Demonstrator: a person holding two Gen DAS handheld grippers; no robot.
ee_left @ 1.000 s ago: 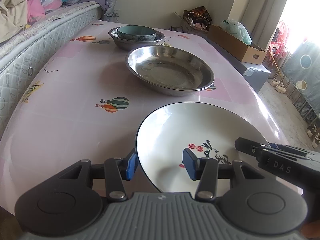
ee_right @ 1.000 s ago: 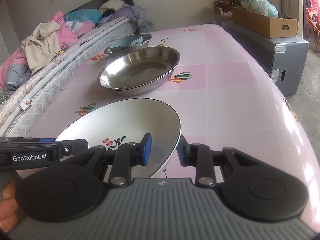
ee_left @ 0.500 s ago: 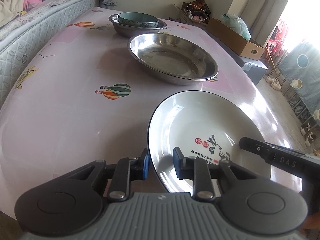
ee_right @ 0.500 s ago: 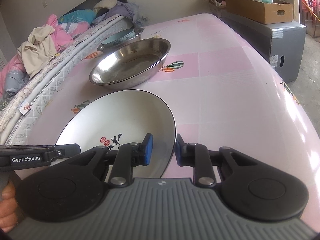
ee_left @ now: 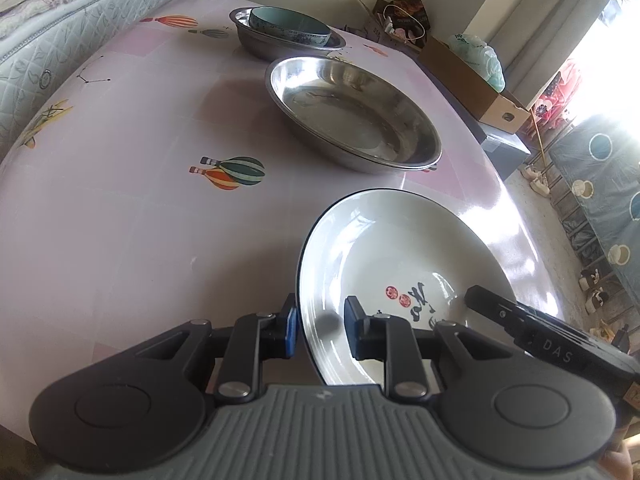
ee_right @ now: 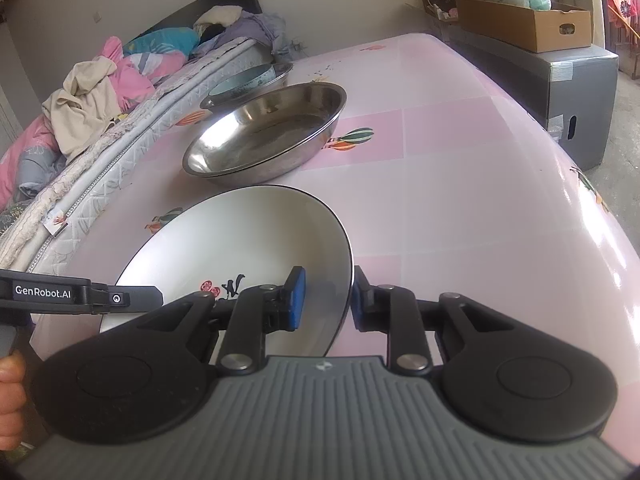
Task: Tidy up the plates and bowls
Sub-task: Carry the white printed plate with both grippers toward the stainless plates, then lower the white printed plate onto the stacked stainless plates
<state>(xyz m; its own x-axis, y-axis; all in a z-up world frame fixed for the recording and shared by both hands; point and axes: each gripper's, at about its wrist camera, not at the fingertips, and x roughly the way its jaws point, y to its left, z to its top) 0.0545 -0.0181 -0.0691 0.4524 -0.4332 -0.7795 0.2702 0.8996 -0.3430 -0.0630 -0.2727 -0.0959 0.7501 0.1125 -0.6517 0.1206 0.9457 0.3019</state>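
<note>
A white plate point(ee_left: 400, 264) with a dark rim and red and black markings lies near the front edge of the pink table point(ee_left: 120, 200). My left gripper point(ee_left: 321, 330) is shut on its left rim, one pad outside and one inside. In the right wrist view my right gripper point(ee_right: 326, 300) is shut on the right rim of the same plate point(ee_right: 240, 248). Each gripper's body shows at the side of the other's view. Behind the plate stands a large steel bowl point(ee_left: 356, 120). Farther back, a teal bowl point(ee_left: 288, 26) sits inside a smaller steel bowl point(ee_left: 260, 46).
A quilted mattress point(ee_right: 80, 184) piled with clothes runs along the table's left side. A cardboard box point(ee_right: 524, 24) rests on a grey cabinet point(ee_right: 572, 92) off the table's right side. The table's front edge lies just below the plate.
My left gripper's jaws have narrowed from wide apart down onto the plate's rim, and it has slid a little further in. The right jaws tightened slightly on the opposite rim.
</note>
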